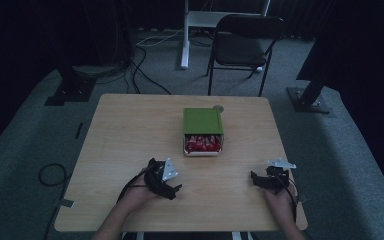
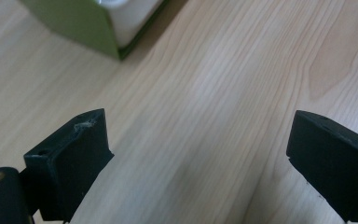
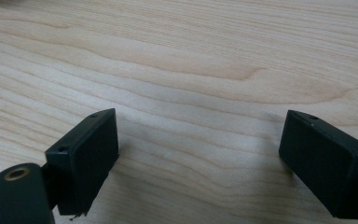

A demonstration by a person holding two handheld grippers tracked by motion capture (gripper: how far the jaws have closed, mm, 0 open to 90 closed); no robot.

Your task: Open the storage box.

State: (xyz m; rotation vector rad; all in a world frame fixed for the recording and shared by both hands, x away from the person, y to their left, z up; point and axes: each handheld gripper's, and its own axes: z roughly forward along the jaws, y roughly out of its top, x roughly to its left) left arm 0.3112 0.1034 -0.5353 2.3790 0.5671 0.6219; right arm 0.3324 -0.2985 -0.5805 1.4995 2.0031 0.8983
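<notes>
Closest to where I stand, the person's forearms come in over the near edge of the bench point(image 1: 130, 130), each hand wrapped around a hand-held gripper. The left hand-held gripper point(image 1: 172, 190) sits on the wood near and to the left of the green box point(image 1: 203, 121), jaws spread wide with nothing between them; in the left gripper view a corner of that box point(image 2: 81, 23) shows up ahead. The right hand-held gripper point(image 1: 254, 179) rests near and to the right of the box, jaws likewise gaping over bare wood grain and holding nothing.

The box lies at the middle of the bench, a sleeve-and-tray sort: the green cover sits pushed back, and the white tray point(image 1: 202, 151) pokes out toward the person, showing red packets point(image 1: 203, 143) inside. A small round thing just behind the box is too dim to name.

To my eye this is the start of the approach. Nothing is touched yet. The next move likely calls for one gripper to steady the green sleeve while the other closes on the tray or a packet.
</notes>
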